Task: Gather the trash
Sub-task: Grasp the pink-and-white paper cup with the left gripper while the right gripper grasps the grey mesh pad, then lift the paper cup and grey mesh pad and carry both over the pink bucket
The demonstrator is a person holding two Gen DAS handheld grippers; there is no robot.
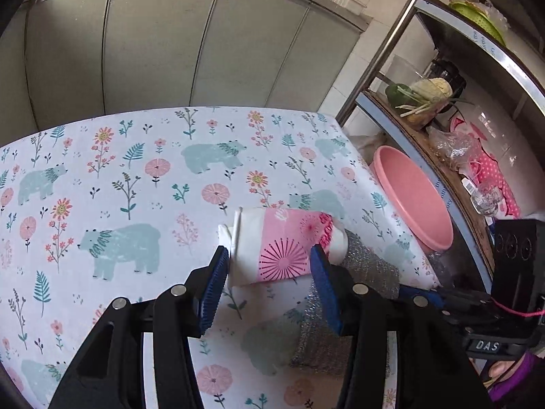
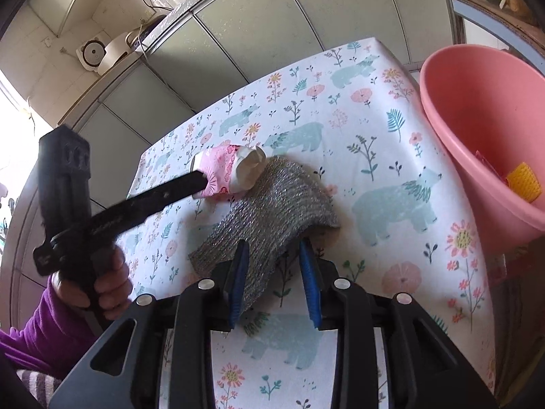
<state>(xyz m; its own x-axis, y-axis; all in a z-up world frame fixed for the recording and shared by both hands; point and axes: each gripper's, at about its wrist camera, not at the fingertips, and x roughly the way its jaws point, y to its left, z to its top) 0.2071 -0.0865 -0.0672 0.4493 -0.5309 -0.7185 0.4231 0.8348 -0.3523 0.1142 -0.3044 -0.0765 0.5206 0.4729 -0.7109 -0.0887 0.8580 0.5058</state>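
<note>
A crushed pink-and-white paper cup (image 1: 282,238) lies on its side on the bear-print tablecloth (image 1: 119,177). My left gripper (image 1: 269,248) is open and straddles the cup, one blue pad at its rim end and the other over its crumpled end. In the right wrist view the cup (image 2: 231,167) touches the far end of a silver-grey scouring cloth (image 2: 272,201). My right gripper (image 2: 272,243) is open over the cloth's near, humped edge, with cloth showing between the pads. A pink basin (image 2: 477,119) stands tilted at the table's right edge.
The basin holds a yellow mesh piece (image 2: 524,182) and something red. A metal rack (image 1: 442,109) with vegetables and plastic bags stands right of the table. Grey cabinet doors (image 1: 170,44) run behind it. A hand in a purple sleeve (image 2: 102,283) holds the left gripper.
</note>
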